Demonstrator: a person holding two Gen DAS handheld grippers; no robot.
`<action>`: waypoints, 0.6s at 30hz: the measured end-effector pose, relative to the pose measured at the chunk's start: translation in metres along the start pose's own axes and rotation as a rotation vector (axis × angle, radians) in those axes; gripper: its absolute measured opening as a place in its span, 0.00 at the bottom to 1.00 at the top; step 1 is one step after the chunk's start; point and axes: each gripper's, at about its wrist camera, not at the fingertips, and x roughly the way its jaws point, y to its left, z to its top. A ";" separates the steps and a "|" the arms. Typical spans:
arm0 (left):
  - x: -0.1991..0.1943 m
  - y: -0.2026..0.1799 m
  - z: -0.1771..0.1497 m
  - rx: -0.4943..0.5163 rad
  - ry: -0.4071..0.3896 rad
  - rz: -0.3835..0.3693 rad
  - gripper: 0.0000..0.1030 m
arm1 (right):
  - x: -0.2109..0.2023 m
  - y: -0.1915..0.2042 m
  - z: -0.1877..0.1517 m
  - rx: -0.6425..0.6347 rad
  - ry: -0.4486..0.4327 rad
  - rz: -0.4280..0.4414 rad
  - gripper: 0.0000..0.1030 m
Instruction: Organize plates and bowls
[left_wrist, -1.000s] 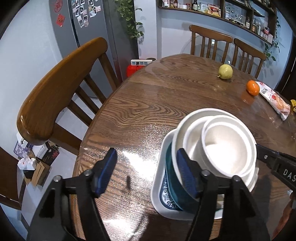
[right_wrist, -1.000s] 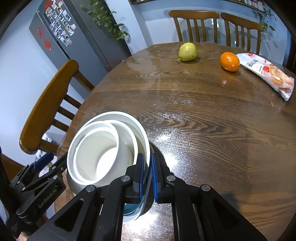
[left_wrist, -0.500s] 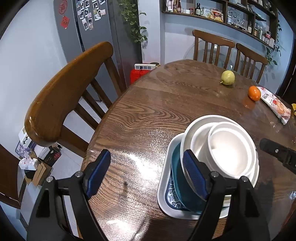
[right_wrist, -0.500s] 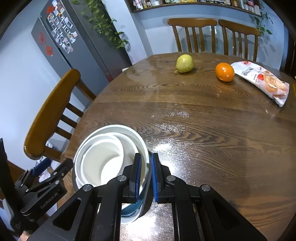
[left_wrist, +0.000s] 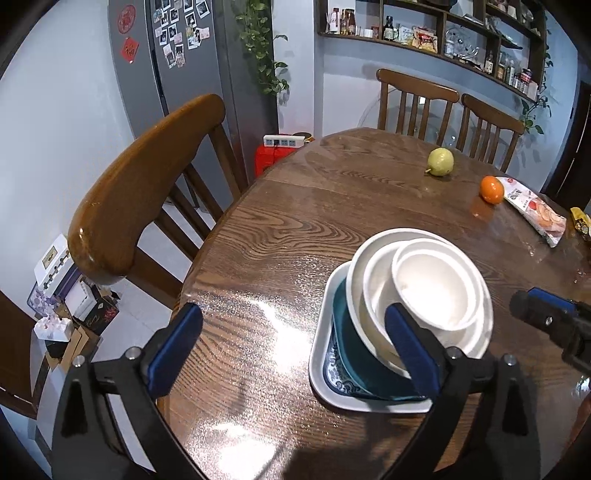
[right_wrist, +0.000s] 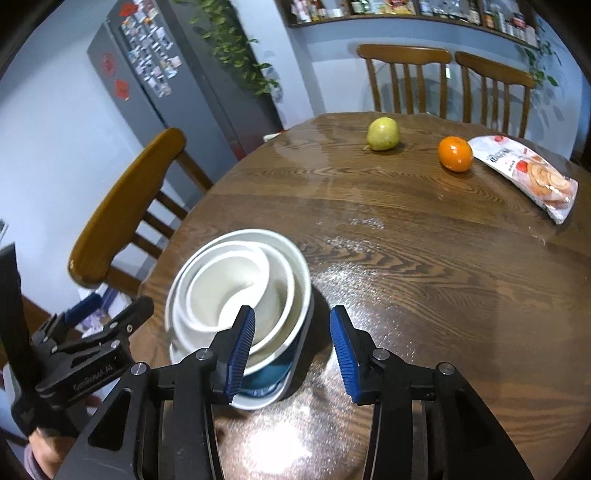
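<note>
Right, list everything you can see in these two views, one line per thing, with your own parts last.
white bowls: three, nested, on the stack at the near table edge
teal plate: one, under the bowls
white tray: one, blue-patterned inside, bottom of the stack
pear: one, yellow-green, far side of the table
orange: one, right of the pear
snack bag: one, white and red, right of the orange
table: one, round, dark wood
chairs: three, brown wood, around the table
fridge: one, grey, photos on its door
left tool: black with blue pads, jaws opening, nothing between them
right tool: black with blue pads, jaws opening, nothing gripped
</note>
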 end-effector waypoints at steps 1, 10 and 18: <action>-0.002 0.000 0.000 0.002 -0.001 0.001 0.99 | -0.003 0.001 -0.001 -0.009 -0.006 0.006 0.59; -0.025 -0.003 -0.004 0.029 -0.008 0.003 0.99 | -0.025 0.013 -0.011 -0.074 -0.044 0.030 0.73; -0.038 -0.003 -0.013 0.054 0.005 -0.012 0.99 | -0.033 0.015 -0.022 -0.105 -0.035 0.016 0.75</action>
